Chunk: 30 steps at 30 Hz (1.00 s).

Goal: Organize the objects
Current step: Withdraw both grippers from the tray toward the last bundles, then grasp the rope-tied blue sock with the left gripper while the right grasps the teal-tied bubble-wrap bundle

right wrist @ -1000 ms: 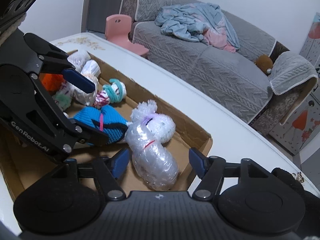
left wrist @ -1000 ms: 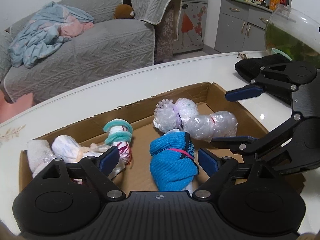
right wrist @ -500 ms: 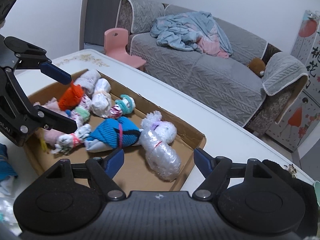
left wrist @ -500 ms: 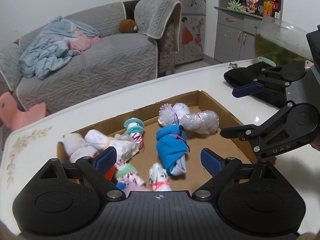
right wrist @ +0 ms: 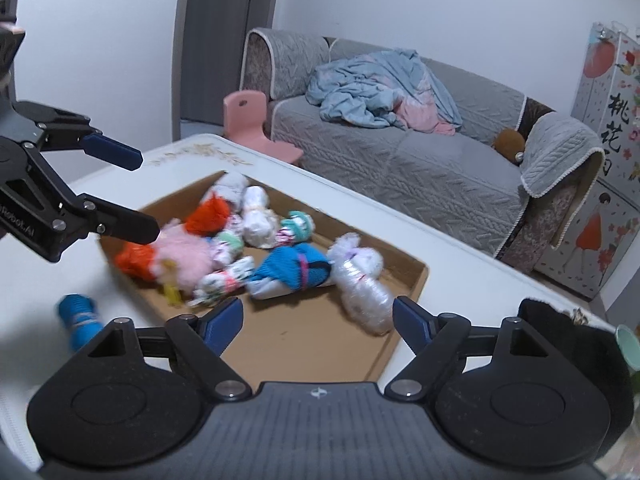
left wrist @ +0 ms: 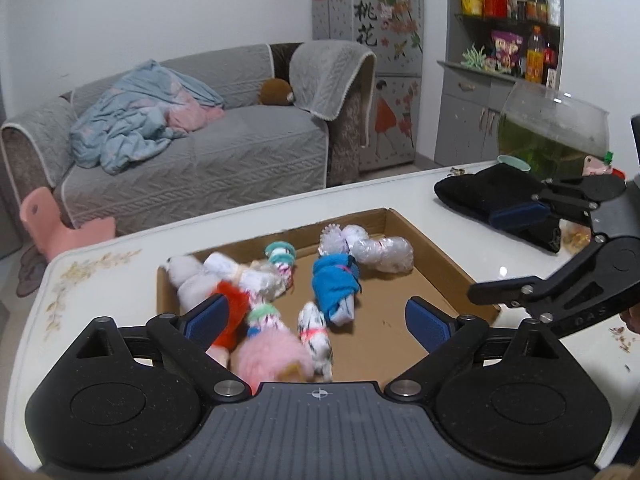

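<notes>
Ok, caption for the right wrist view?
Right gripper, empty and opening, above cardboard tray of rolled socks; left gripper alongside.

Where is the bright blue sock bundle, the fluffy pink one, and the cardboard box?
Bright blue sock bundle (right wrist: 294,266), right wrist view, on its knitted middle.
Fluffy pink bundle (right wrist: 186,250), right wrist view, on its fuzzy top.
Cardboard box (right wrist: 304,344), right wrist view, on its bare floor.
</notes>
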Available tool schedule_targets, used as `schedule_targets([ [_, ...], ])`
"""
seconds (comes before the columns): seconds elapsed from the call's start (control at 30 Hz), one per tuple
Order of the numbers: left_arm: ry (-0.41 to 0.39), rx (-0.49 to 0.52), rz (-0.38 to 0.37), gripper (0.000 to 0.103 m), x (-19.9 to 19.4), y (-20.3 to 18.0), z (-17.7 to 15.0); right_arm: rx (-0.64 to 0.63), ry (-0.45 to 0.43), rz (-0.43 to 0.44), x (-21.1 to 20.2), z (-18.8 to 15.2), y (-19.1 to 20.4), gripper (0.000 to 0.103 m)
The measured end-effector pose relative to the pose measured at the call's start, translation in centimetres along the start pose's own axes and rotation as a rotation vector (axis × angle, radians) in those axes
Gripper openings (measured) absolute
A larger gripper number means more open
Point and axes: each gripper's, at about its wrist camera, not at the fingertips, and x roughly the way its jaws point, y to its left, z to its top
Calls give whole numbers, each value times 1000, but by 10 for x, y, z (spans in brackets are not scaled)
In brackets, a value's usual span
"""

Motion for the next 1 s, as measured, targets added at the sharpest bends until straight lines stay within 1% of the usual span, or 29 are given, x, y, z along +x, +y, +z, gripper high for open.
schedule_targets([
  [0.07, -14, -18, 14, 99, -12, 2, -13, 2, -10, 4, -11, -7, 10, 82],
  [0.1, -15, -32, 13, 99, -17, 3, -21, 7, -19, 10, -16, -9, 14, 84],
  [0.17, -21, -50, 25, 99, -24, 5, -37, 29, -28, 45, -25, -17, 23, 87],
  [0.27, -15, -66, 50, 100, -31, 6, -64, 59, -23, 81, -34, -30, 42, 88],
  [0.37, -3, -73, 66, 100, -33, 6, -90, 97, -15, 139, -38, -42, 61, 89],
  [0.47, -10, -73, 50, 100, -33, 8, -108, 125, 8, 186, -32, -51, 83, 90],
  [0.57, 0, -58, 27, 100, -29, 10, -119, 126, 37, 218, -20, -57, 104, 91],
  [0.63, -3, -41, 20, 101, -26, 12, -122, 129, 64, 210, -12, -58, 113, 91],
  [0.77, 12, -43, -5, 101, -18, 15, -125, 141, 102, 209, 0, -62, 123, 90],
  [0.87, 34, -28, -25, 101, -12, 11, -125, 162, 136, 206, 8, -65, 125, 87],
  [0.9, 38, -20, -31, 101, -9, 9, -126, 176, 149, 205, 11, -67, 125, 82],
  [0.93, 44, -18, -39, 101, -7, 7, -125, 190, 160, 206, 13, -68, 123, 78],
  [1.0, 50, -15, -47, 101, -4, 7, -124, 227, 173, 227, 16, -71, 119, 69],
])
